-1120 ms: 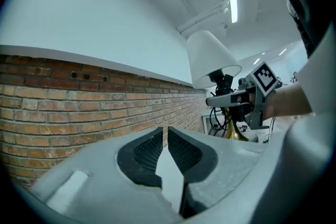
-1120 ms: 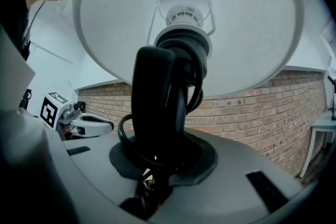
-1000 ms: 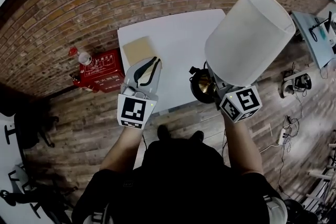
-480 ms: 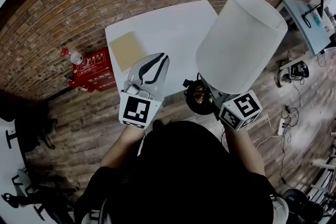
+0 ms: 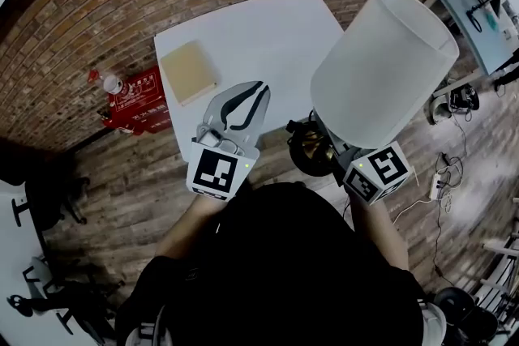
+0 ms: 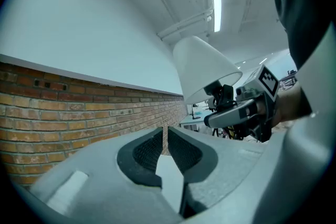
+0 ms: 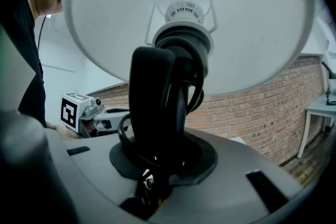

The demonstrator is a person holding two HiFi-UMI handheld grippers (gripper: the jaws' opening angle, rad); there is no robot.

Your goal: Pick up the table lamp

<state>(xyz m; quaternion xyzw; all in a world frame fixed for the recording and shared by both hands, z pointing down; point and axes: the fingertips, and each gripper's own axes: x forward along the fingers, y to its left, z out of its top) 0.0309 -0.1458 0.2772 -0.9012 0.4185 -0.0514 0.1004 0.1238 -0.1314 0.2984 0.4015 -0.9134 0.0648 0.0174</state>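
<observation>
The right hand-held gripper [image 5: 334, 148] [image 7: 157, 162] is clamped on the dark stem of the lamp [image 5: 385, 65] [image 7: 176, 81], with the cord bunched by its jaws. The lamp hangs tilted in the air off the white tabletop's [image 5: 268, 36] near right corner, shade uppermost and base over the wood floor. The left hand-held gripper [image 5: 250, 96] [image 6: 165, 144] hovers over the tabletop's near edge, jaws narrow, all but closed and empty, near a tan pad [image 5: 188, 70].
</observation>
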